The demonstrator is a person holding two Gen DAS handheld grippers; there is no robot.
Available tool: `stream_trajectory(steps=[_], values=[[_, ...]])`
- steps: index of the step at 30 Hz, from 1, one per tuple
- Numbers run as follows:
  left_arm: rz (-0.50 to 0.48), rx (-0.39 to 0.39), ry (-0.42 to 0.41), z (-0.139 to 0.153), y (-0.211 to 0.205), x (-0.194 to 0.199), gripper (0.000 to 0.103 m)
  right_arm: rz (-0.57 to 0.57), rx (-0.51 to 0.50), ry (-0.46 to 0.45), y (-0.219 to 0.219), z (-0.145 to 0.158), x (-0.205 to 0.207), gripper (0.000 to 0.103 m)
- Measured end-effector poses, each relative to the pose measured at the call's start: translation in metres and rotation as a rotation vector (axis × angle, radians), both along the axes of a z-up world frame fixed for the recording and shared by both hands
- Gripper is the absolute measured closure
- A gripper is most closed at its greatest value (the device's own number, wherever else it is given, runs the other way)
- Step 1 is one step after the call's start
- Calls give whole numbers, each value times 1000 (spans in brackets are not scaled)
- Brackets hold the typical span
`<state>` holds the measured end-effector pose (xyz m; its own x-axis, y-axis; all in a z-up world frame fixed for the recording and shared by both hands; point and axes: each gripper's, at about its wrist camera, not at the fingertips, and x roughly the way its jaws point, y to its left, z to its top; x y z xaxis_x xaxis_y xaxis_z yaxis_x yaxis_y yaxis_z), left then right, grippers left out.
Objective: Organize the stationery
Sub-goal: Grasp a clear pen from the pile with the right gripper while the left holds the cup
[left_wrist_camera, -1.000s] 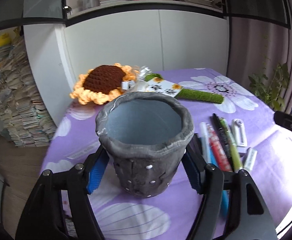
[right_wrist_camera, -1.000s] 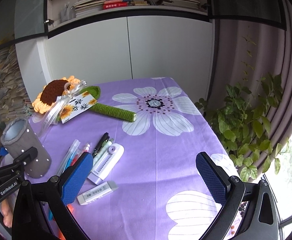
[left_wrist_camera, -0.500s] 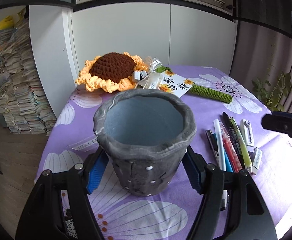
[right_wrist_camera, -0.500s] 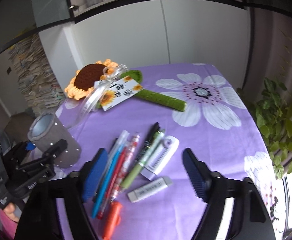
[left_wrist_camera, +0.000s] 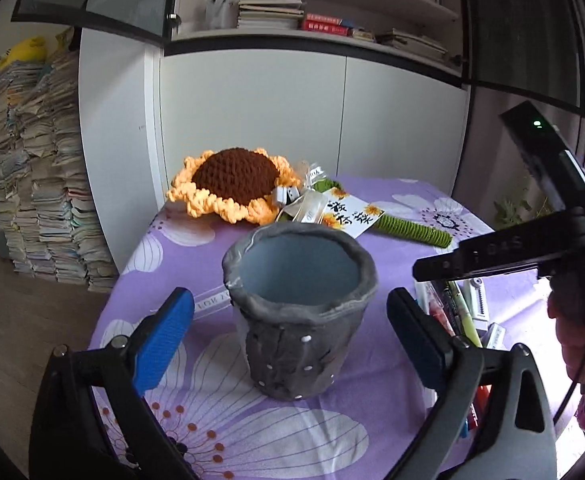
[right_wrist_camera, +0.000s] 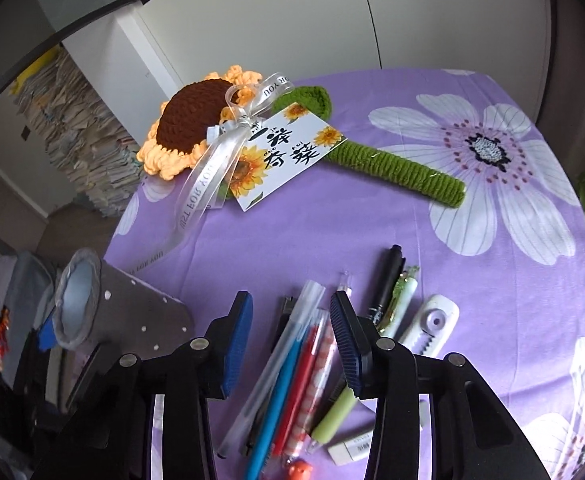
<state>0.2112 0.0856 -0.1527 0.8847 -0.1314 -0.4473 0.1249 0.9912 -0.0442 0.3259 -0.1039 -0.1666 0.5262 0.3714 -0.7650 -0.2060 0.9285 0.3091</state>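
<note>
- A home study is suggested by bookshelves (left_wrist_camera: 332, 20) set above white cabinets (left_wrist_camera: 252, 120).
- Papers are stacked high (left_wrist_camera: 40, 180) on the floor.
- The surface is draped in a purple floral cloth (right_wrist_camera: 372, 220).

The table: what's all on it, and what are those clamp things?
Cup: 1, grey, upright, near left edge.
Pens: a bundle, clear, blue, red, patterned, between the right clamp's fingers.
Black pen: 1, right of the bundle.
Green pen: 1, beside the black one.
Correction tape: 1, white, right of the pens.
Eraser: 1, white, near front edge.
Sunflower: 1, crocheted, orange-brown, green stem, far side.
Card: 1, white, on the stem.
Tablecloth: purple, white flowers.
Left gripper: open around the cup.
Right gripper: open over the pens.
</note>
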Motion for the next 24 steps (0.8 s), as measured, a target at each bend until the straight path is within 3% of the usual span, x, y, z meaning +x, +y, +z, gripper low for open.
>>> stream_trajectory(steps=[2,3,8,14,24], values=[[-7,-24,-8,1,5,0,10,5,9,10,3,0,4,60],[-11,-42,-10,1,7,1,16,7,13,18,5,-1,6,60],[-45,-103,18,-1,15,6,32,-1,41,93,7,-9,16,64],[-49,-78,63,-4,8,13,32,-32,53,126,3,-15,19,64],[-67,-104,71,-5,12,15,32,-53,75,181,-1,-24,35,64]])
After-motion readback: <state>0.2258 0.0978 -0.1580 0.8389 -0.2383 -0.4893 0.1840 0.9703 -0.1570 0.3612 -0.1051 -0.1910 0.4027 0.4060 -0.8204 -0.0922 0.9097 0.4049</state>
